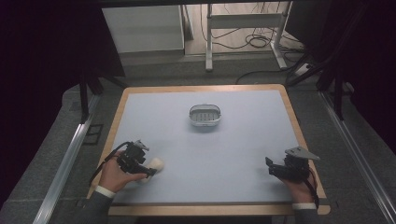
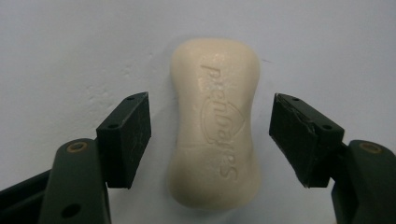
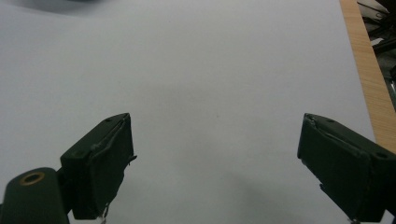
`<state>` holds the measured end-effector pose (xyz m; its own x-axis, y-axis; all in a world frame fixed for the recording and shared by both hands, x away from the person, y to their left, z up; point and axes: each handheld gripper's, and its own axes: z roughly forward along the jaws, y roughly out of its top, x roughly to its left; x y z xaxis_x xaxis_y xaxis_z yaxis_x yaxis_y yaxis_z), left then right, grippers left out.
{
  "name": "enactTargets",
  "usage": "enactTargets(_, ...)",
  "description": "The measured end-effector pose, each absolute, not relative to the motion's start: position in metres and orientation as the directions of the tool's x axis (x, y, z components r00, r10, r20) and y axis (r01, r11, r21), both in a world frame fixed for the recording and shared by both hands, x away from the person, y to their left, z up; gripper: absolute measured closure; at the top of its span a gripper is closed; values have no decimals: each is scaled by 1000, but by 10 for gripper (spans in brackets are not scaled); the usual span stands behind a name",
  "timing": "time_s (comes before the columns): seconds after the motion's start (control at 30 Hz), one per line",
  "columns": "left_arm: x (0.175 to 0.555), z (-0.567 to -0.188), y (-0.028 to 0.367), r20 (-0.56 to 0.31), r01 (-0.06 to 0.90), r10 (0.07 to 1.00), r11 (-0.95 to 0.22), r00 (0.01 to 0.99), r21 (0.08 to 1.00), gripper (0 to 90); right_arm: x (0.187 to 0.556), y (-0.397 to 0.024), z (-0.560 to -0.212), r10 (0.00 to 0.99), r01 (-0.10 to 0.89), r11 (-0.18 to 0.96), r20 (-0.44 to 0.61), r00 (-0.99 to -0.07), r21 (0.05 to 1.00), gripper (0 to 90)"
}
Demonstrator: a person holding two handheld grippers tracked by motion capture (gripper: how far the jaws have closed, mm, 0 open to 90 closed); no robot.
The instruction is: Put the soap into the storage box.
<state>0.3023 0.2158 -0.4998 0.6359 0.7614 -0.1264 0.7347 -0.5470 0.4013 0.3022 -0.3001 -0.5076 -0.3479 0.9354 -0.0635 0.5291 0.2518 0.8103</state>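
Most of the pale table top (image 1: pixel 243 149) lies bare, so a hand could sweep freely across its middle and along the near edge. The one thing standing out there is a small white basket (image 1: pixel 204 116) toward the far side, well apart from both hands. Near the left corner a bar of soap (image 2: pixel 215 123) lies flat between the spread jaws of the left gripper (image 2: pixel 210 140), with a gap on each side, while the right gripper (image 3: pixel 215 163) has bare surface ahead.
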Motion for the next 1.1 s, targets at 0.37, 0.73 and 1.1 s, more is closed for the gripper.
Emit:
enactTargets(0.37,306,-508,207,-110,745,767,-564,633,356,350,303,-299,-509,936,535,253,-65,-345,806,103)
enactTargets(0.73,305,-511,205,-87,734,755,-595,650,326,494,302,-300,-508,938,534,250,-65,-340,808,104)
enactTargets(1.1,306,-501,216,-94,730,759,-574,644,371,496,302,-301,-508,940,537,247,-64,-335,807,105)
